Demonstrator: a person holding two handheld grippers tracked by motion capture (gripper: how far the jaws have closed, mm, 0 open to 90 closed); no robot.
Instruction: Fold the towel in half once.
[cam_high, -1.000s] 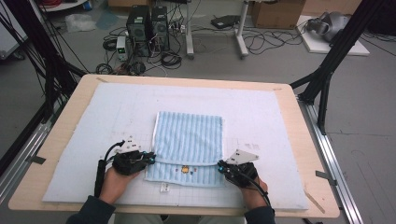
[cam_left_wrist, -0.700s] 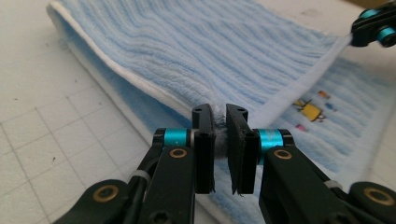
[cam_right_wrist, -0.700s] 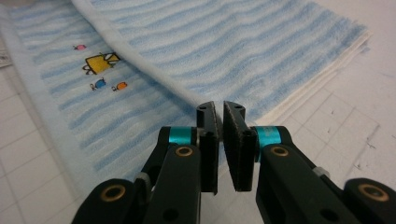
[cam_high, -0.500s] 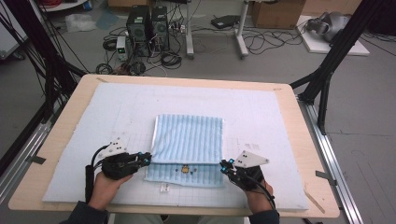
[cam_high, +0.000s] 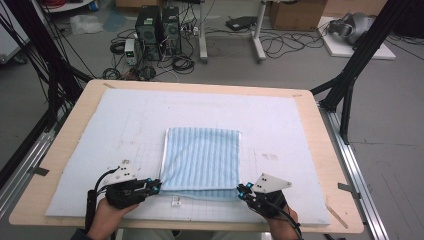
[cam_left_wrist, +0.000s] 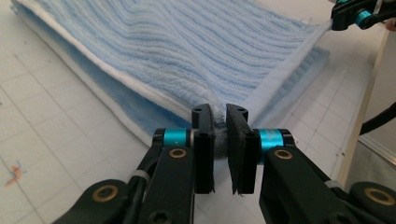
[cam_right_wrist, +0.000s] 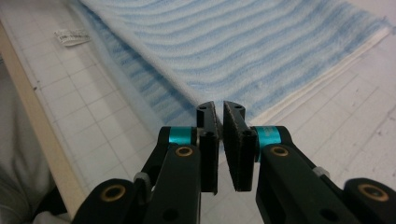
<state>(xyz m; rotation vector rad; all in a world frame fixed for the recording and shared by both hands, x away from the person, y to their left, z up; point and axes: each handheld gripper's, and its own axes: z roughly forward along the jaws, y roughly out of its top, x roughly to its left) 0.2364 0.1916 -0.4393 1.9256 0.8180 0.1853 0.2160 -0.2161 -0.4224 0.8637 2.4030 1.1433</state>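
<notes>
Towel (cam_high: 202, 159) on white gridded mat (cam_high: 280, 125), wooden table (cam_high: 320, 130).

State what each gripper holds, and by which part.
Both hold the blue striped towel: left gripper and right gripper each pinch a near corner.

Even soft indoor light; faint shadows; near claw parts blurred.

**Cluttered workshop floor behind a padded desk**

A wooden desk (cam_high: 320, 150) carries a white gridded mat (cam_high: 280, 125). At twelve o'clock, computer towers (cam_high: 159, 27) and tangled cables (cam_high: 295, 42) sit on grey floor (cam_high: 390, 130); a cardboard box (cam_high: 295, 14) stands at one o'clock.
</notes>
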